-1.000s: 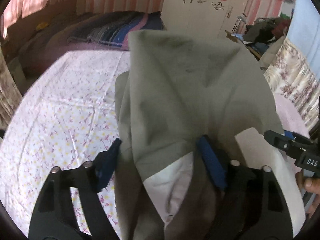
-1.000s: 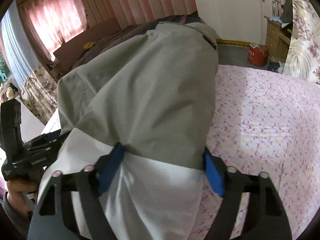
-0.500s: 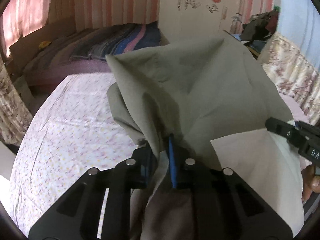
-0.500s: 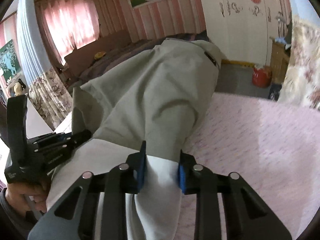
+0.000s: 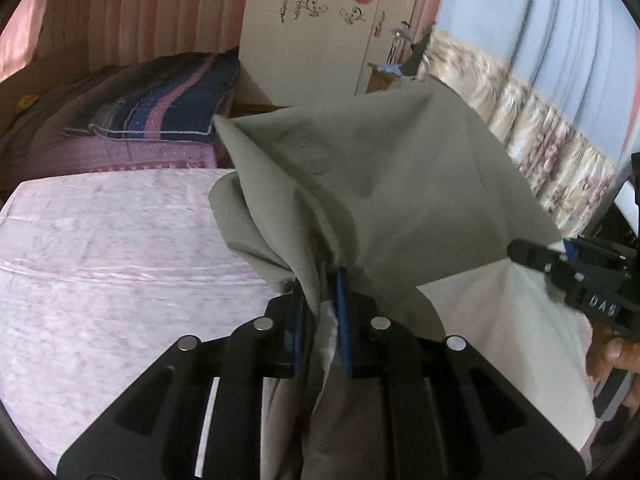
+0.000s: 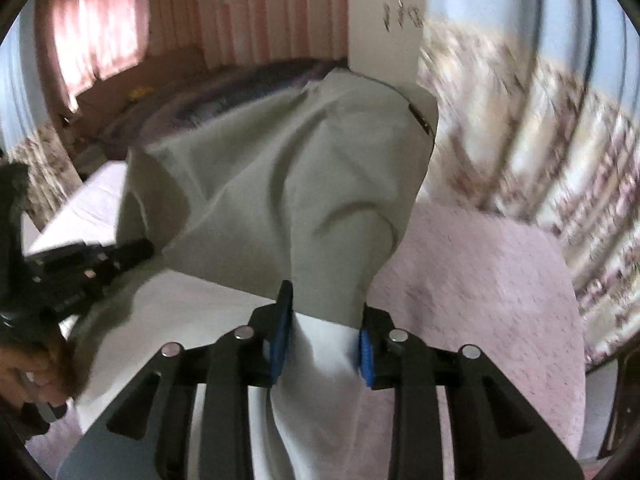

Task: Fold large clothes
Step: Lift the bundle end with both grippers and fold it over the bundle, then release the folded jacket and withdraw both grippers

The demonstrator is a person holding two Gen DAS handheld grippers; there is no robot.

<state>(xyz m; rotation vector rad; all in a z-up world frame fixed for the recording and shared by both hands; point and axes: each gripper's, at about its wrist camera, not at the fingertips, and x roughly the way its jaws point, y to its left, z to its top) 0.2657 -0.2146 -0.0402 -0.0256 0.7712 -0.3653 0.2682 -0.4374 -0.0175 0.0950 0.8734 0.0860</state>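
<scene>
Left gripper (image 5: pixel 322 316) clamped on a bunched fold of the grey garment (image 5: pixel 384 184); blue pads nearly together with cloth pinched between them, jaws easing apart slightly but still pressing. From that pinch, garment fanned up and away ahead of the fingers, its far edge raised against the wardrobe (image 5: pixel 320 20) and curtain (image 5: pixel 540 132) behind. White lining (image 5: pixel 500 320) of the same garment hanging below and to the right, running across to the right gripper (image 5: pixel 560 258), seen side-on at the frame's right edge with a hand (image 5: pixel 612 356) on its grip.

In the right wrist view, right gripper (image 6: pixel 322 336) holding a thicker roll of garment (image 6: pixel 280 184): grey outer layer on top, white lining (image 6: pixel 320 380) passing down between the blue pads, both pads against the cloth, jaws opening a little. Grey cloth mounded forward and up from the fingers, a small dark tag (image 6: pixel 420 118) near its far corner. Left gripper (image 6: pixel 92 268) at the left edge, gripping the other corner, with a hand (image 6: pixel 36 372) below it; much blur there, so probably on the same lining edge.

Garment lifted between the two grippers, above the pink floral bed (image 5: pixel 100 248), which lies to the left in the left view and to the right (image 6: pixel 480 280) in the right view.
</scene>
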